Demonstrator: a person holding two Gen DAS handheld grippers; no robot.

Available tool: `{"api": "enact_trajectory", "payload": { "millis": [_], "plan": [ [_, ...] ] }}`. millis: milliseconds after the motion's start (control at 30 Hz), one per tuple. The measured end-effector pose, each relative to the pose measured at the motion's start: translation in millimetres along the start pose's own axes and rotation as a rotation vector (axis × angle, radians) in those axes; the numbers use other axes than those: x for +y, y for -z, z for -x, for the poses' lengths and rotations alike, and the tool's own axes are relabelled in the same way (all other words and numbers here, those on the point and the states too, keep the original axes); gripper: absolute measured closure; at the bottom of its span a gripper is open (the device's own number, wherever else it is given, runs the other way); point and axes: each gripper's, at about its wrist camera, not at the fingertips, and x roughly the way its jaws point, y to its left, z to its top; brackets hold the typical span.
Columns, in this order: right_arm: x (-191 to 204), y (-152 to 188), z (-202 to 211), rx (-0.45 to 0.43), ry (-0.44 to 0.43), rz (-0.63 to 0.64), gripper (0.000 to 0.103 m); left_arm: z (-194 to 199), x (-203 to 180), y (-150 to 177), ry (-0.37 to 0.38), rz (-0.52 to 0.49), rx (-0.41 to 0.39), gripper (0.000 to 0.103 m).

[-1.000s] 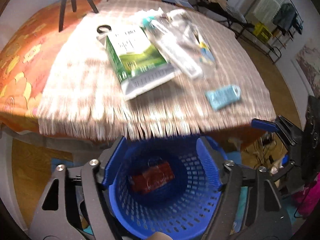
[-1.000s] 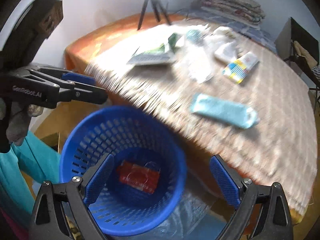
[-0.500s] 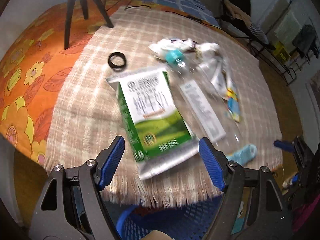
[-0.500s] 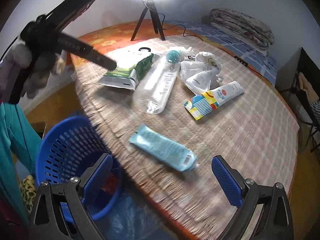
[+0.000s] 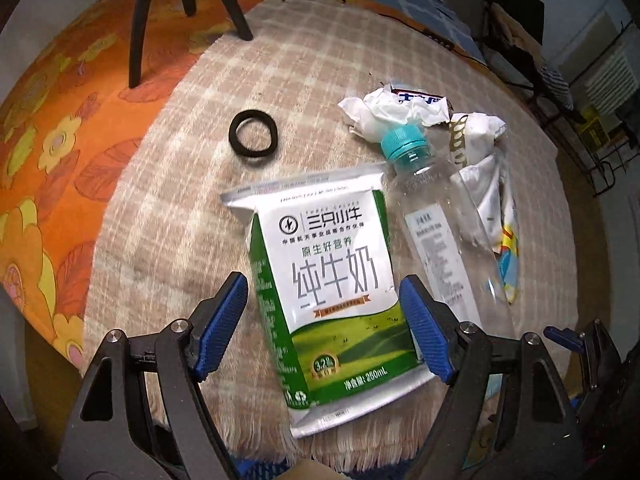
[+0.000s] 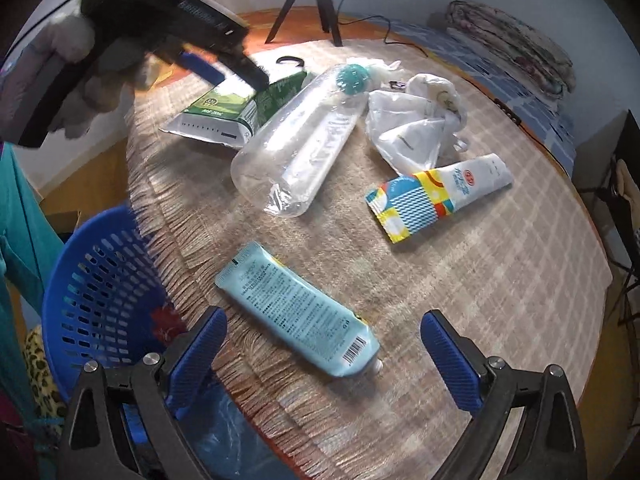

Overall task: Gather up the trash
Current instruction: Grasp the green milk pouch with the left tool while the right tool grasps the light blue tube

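One woven, fringed cloth [image 6: 500, 280] covers the table; beside its edge stands a round blue perforated plastic basket [image 6: 92, 280], where both grippers hovered a second ago. On the cloth lie a clear ribbed bottle [image 6: 296, 152], a glossy green-and-white milk pouch [image 5: 332, 280] and a soft pale-blue tube [image 6: 296, 316]. The left gripper [image 5: 324, 324], tilted steeply down, straddles the pouch with jaws spread and not touching it, while the right gripper [image 6: 324, 352] hangs spread wide over the tube.
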Motion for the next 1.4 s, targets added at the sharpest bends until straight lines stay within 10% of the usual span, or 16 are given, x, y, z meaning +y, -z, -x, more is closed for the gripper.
{"api": "enact_trajectory", "payload": {
  "millis": [700,1067,1233,1400],
  "plan": [
    [10.8,-14.8,-22.9,0.025,0.008,0.037,0.02,-31.0,-19.9,-2.2,-0.071,-0.059,0.015,0.019],
    [-16.0,-13.7,-22.6,0.047,-0.063,-0.107,0.049,-18.5,4.0,-0.8,-0.036,-0.046,-0.012,0.022],
    [-17.8,-9.4,-18.8,0.061,-0.055,-0.119,0.031,-9.3,15.5,2.3,-0.029,-0.047,-0.021,0.022],
    [-15.8,-5.5,-20.5,0.073,-0.069,-0.11,0.041,-3.0,9.6,6.2,-0.032,-0.059,-0.031,0.022]
  ]
}}
